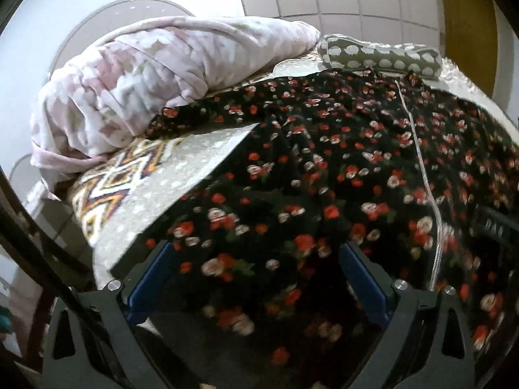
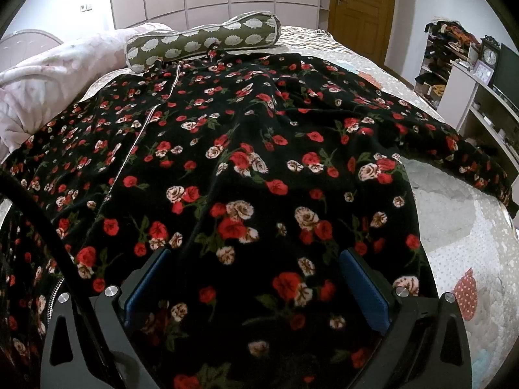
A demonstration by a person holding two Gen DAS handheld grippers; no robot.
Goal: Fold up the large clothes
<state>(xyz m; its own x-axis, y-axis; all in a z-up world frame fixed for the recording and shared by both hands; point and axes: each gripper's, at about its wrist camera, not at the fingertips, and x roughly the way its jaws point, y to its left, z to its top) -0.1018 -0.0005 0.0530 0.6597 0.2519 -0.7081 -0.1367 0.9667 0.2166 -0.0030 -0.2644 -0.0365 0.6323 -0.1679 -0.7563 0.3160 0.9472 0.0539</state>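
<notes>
A large black garment with red and white roses [image 2: 246, 149] lies spread flat on the bed, its silver zipper [image 2: 142, 129] running up toward the collar. It also fills the left wrist view [image 1: 324, 162], with the zipper [image 1: 418, 149] at the right. My left gripper [image 1: 256, 278] is open just above the garment's near hem, blue pads wide apart. My right gripper [image 2: 256, 282] is open too, over the hem further right. One sleeve [image 2: 470, 159] stretches out to the right.
A green bolster with white dots [image 2: 201, 40] lies at the collar end. A bunched pink blanket [image 1: 136, 87] sits left of the garment. The patterned bedspread [image 1: 136, 188] shows around it. Shelves with a clock [image 2: 489, 55] stand right of the bed.
</notes>
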